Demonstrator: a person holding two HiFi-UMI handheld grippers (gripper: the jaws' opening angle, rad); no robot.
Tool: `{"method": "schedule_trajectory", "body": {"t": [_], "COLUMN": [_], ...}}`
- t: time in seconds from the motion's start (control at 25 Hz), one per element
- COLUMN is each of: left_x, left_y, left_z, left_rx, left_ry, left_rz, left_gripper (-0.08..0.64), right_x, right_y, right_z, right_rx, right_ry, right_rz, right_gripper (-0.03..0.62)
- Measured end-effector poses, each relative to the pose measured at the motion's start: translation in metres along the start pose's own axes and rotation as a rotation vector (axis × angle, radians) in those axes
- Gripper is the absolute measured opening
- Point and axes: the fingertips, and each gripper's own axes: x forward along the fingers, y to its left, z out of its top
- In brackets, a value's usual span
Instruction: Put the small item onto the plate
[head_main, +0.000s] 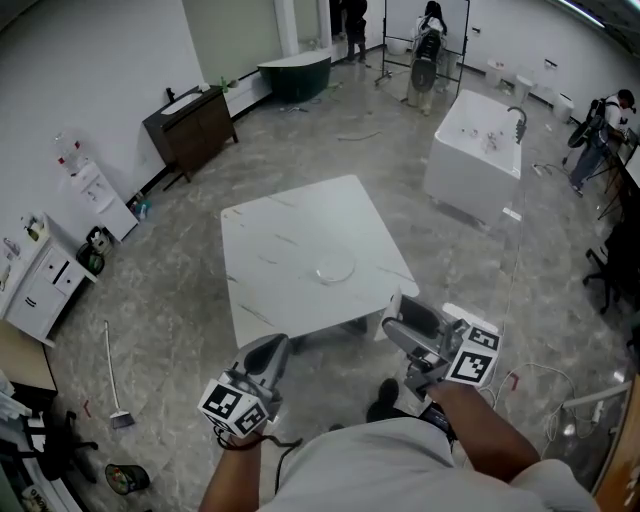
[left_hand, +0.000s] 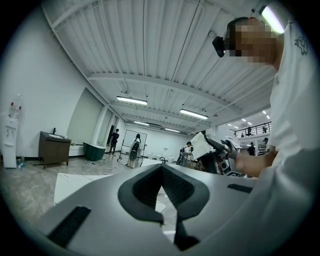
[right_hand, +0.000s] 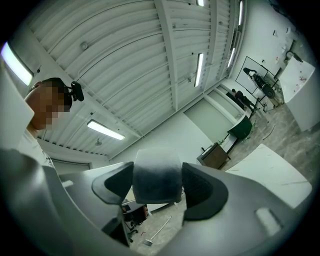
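Left gripper (head_main: 266, 355): lower left of the head view, below the table (head_main: 280, 225); we see its jaws pressed together, holding nothing
Right gripper (head_main: 405, 328): lower right, by the table's near corner; we see it clamped on the pale item (right_hand: 156, 176)
Plate (head_main: 335, 268): clear, frame centre, on the table

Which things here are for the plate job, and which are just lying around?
For the job:
pale small block, gripped in the right tool
clear round glass plate
white marble-look table under the plate

Just lying about:
brown wooden cabinet
white bathtub
dark green tub
broom on the floor
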Motion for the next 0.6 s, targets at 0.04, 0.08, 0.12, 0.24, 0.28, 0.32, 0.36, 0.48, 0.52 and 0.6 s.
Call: {"method": "schedule_trajectory", "body": {"t": [0.04, 0.08, 0.12, 0.24, 0.28, 0.32, 0.36, 0.48, 0.52, 0.6], "left_x": [0.007, 0.015, 0.023, 0.055, 0.067, 0.08, 0.095, 0.144, 0.161, 0.191], "left_y": [0.008, 0.015, 0.023, 0.051, 0.061, 0.07, 0.078, 0.096, 0.101, 0.113], "left_z": [-0.001, -0.003, -0.004, -0.003, -0.002, -0.002, -0.002, -0.007, -0.009, -0.014], "left_rx": [-0.003, -0.005, -0.007, -0.008, -0.008, -0.01, -0.013, -0.023, -0.029, -0.039], "left_ry": [0.004, 0.006, 0.008, 0.013, 0.013, 0.013, 0.014, 0.025, 0.03, 0.036], "left_rz": [0.005, 0.012, 0.021, 0.055, 0.066, 0.078, 0.091, 0.12, 0.132, 0.16], "left_gripper": [0.005, 0.005, 0.005, 0.005, 0.005, 0.005, 0.005, 0.005, 0.005, 0.005], "right_x": [0.007, 0.013, 0.019, 0.043, 0.051, 0.06, 0.068, 0.089, 0.095, 0.104], "right_y": [-0.01, -0.022, -0.035, -0.077, -0.093, -0.109, -0.126, -0.177, -0.194, -0.229], "right_z": [0.0, 0.001, 0.002, 0.013, 0.019, 0.024, 0.029, 0.047, 0.051, 0.054], "right_rx": [-0.002, 0.0, 0.007, 0.034, 0.041, 0.047, 0.053, 0.069, 0.075, 0.095], "right_ry": [0.009, 0.019, 0.028, 0.043, 0.049, 0.057, 0.068, 0.107, 0.121, 0.153], "right_rz": [0.0, 0.002, 0.006, 0.029, 0.036, 0.045, 0.053, 0.077, 0.084, 0.098], "right_gripper": [0.291, 0.291, 0.291, 0.291, 0.291, 0.291, 0.291, 0.291, 0.291, 0.291]}}
